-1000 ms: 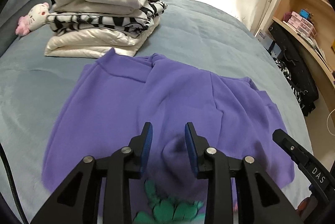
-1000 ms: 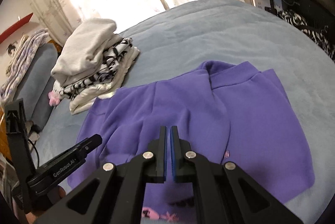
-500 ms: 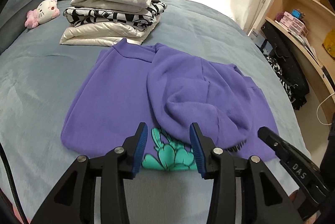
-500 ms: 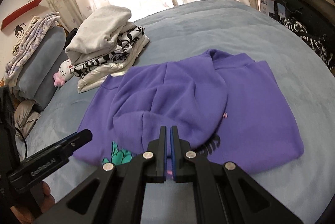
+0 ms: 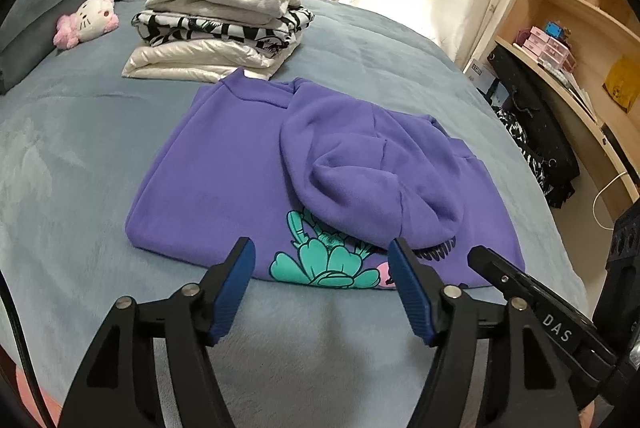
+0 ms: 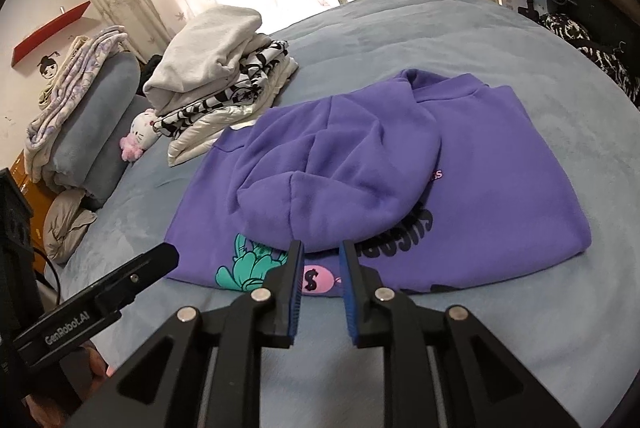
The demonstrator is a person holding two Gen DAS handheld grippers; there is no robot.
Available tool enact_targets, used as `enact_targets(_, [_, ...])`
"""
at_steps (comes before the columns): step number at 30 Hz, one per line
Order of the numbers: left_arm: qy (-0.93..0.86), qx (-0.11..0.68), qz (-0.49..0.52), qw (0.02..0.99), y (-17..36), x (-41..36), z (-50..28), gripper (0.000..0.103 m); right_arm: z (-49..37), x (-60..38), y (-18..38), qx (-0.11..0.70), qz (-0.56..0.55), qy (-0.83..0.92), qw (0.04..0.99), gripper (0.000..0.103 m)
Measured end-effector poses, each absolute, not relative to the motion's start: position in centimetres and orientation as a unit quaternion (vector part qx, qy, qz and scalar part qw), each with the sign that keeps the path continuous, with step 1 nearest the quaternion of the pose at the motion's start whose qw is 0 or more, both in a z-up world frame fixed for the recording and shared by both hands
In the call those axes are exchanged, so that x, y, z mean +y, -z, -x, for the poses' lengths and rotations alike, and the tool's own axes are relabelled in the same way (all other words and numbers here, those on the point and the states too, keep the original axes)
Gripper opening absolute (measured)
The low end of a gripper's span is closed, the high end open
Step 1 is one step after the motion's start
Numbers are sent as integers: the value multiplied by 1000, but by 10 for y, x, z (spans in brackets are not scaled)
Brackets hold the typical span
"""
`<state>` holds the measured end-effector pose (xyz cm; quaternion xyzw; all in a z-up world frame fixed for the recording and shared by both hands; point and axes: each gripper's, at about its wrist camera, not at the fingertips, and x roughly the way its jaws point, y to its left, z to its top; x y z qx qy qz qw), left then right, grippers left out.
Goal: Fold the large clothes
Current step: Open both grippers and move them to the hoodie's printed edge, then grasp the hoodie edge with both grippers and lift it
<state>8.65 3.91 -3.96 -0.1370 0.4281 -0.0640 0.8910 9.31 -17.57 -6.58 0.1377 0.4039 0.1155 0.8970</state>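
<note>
A purple hoodie (image 5: 224, 180) (image 6: 500, 184) lies folded on the grey-blue bed, its hood (image 5: 360, 188) (image 6: 340, 188) flopped forward over a teal and pink print near the front hem. My left gripper (image 5: 322, 252) hovers just short of that hem, its jaws opening, with nothing between them. My right gripper (image 6: 320, 254) sits at the hem below the hood. Its jaws are opening too, a narrow gap apart, and no cloth is pinched between the blue pads. Each gripper shows at the edge of the other's view.
A stack of folded clothes (image 5: 224, 12) (image 6: 216, 68) stands behind the hoodie. A pink and white plush toy (image 5: 88, 20) (image 6: 140, 140) lies by grey pillows (image 6: 92, 132). Wooden shelves (image 5: 560, 40) and a dark bag (image 5: 532, 132) line the right side.
Both grippers drew back toward the bed's front edge and let go of the hoodie. The hood now lies dropped on the garment, and the printed hem has come into view.
</note>
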Motion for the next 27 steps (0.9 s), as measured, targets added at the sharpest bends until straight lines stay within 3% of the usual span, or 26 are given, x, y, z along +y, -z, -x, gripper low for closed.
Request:
enact_targets(3, [82,424,171,886,46,50,-83,77,-89,-172,65,395,-134,-123,900,18])
enact_targets(8, [90,417,212,879,61,63,-74,80,-86,-162,66,389,-121,-136,903,19])
enact_targets(9, [91,418,216,878,65,65,-73,80,-86,-160,67,391,-120,-138,902,22])
enact_targets(11, [94,422,225,873,71,68,-72,80,-88,-155,70,396,-114,-142,900,38])
enact_targets(13, [105,429,242,864,82,72,-71,81,-87,-150,72,396,-107,-145,900,44])
enact_targets(27, [122,387,397,823,150,114,-85,83,-92,-132,75,363,-72,-159,915,44])
